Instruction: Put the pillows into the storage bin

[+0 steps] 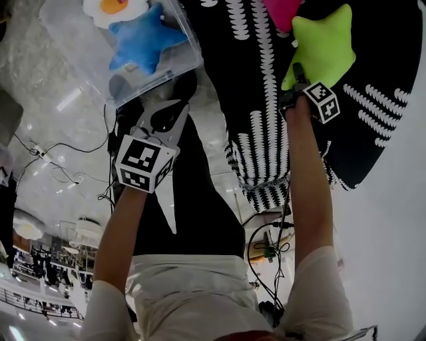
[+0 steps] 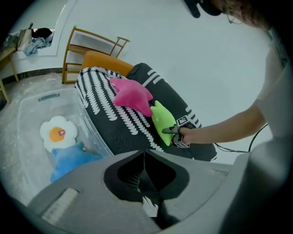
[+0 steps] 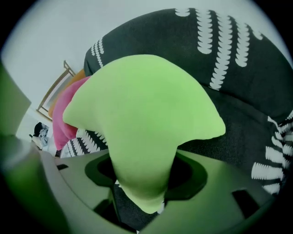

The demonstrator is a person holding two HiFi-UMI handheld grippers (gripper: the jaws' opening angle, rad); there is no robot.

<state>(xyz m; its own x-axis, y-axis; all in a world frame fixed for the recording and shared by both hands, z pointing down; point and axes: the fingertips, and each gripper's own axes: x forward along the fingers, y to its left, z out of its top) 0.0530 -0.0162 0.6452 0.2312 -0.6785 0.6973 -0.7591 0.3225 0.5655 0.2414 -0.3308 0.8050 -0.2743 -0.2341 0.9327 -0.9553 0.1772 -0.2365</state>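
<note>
A clear storage bin point(image 1: 78, 65) was seen at the upper left of the head view. A blue star-shaped pillow point(image 1: 143, 41) was laid in it, with a white flower-shaped pillow point(image 1: 112, 8) with an orange centre just above it at the frame's top edge.

To the right of the bin, a black seat point(image 1: 253, 86) patterned with white marks was spread across the upper middle and right of that view. A green star-shaped pillow point(image 1: 326, 43) was rested on the seat at the upper right. A pink pillow point(image 1: 283, 12) was touched against it at the top edge.

The right gripper point(image 1: 295, 74) was reached up to the green pillow from below in the head view. In the right gripper view, one point of that pillow was clamped between the jaws, the soft fabric pinched narrow where it was held, while the rest of the pillow was still laid on the seat.

The left gripper point(image 1: 174, 105) was held lower in the head view, just below the bin's near corner and to the left of the seat. In the left gripper view its jaws were seen pressed together with nothing between them.
</note>
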